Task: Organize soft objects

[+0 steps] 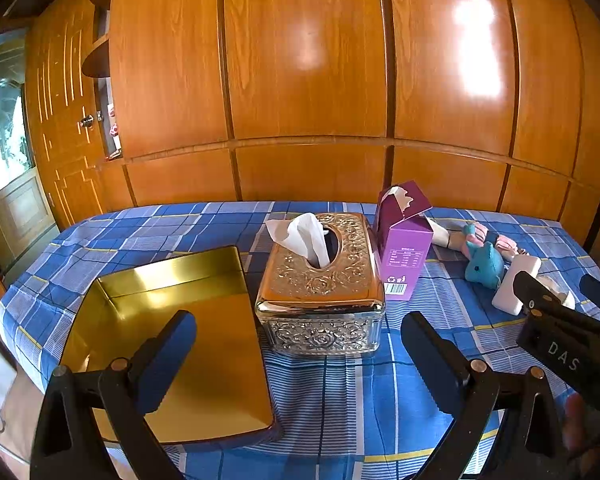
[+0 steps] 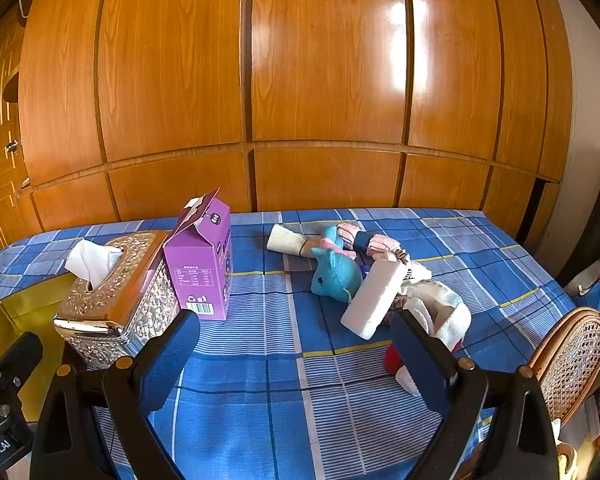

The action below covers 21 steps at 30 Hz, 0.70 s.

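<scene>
Above the blue checked cloth (image 2: 280, 360), both tools (image 1: 300, 356) (image 2: 296, 364) hover level, seemingly agape.

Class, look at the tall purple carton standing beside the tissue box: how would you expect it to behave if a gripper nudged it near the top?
The purple carton stands upright on a narrow base over soft cloth, so it would probably tip rather than slide. Its torn-open top suggests thin card, likely light and easily crushed. The tissue box close beside it might stop a fall that way.

teal plush toy (image 2: 336, 274), white sponge block (image 2: 374, 304) heaped with cloths (image 2: 440, 308) on tablecloth.
</scene>
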Motion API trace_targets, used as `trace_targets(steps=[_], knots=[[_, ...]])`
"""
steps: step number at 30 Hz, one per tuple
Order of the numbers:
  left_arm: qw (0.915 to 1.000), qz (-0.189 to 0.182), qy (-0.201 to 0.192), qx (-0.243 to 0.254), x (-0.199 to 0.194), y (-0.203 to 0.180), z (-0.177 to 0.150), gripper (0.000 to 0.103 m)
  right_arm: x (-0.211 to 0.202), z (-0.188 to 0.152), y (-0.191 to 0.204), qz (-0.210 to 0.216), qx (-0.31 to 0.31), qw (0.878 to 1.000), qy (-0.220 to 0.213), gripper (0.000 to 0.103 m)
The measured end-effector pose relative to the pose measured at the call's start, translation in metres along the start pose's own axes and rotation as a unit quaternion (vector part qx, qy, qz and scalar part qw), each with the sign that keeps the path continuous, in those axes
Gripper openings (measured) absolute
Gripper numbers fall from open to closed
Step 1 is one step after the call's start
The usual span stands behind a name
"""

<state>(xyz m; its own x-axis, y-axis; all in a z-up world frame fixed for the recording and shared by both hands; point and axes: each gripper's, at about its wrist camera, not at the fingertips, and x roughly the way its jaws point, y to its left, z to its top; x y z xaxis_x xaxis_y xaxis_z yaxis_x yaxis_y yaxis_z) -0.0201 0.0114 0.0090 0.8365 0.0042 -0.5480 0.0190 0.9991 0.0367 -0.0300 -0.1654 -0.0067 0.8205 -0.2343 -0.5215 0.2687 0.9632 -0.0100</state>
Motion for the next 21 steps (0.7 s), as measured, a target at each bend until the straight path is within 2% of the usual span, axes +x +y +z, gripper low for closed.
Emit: trace_targets(steps=[9,16,19,21], knots=[[1.0,-0.005,0.0,0.006,-0.001,-0.004,0.0,0.103,0.0,0.005,-0.011,-0.007,0.01,1.0,-0.002,0.098],[0.9996,-0.015,0.004,0.024,0.002,-0.012,-0.001,0.103,0.007,0.012,-0.045,-0.032,0.036,0.999,0.004,0.098],[0.9988,-0.036,0.004,0.034,0.003,-0.016,0.0,0.103,0.01,0.015,-0.067,-0.046,0.053,0.997,0.009,0.098],[0.9968,-0.065,0.003,0.046,0.003,-0.02,0.002,0.103,0.011,0.018,-0.084,-0.057,0.065,0.996,0.011,0.098]])
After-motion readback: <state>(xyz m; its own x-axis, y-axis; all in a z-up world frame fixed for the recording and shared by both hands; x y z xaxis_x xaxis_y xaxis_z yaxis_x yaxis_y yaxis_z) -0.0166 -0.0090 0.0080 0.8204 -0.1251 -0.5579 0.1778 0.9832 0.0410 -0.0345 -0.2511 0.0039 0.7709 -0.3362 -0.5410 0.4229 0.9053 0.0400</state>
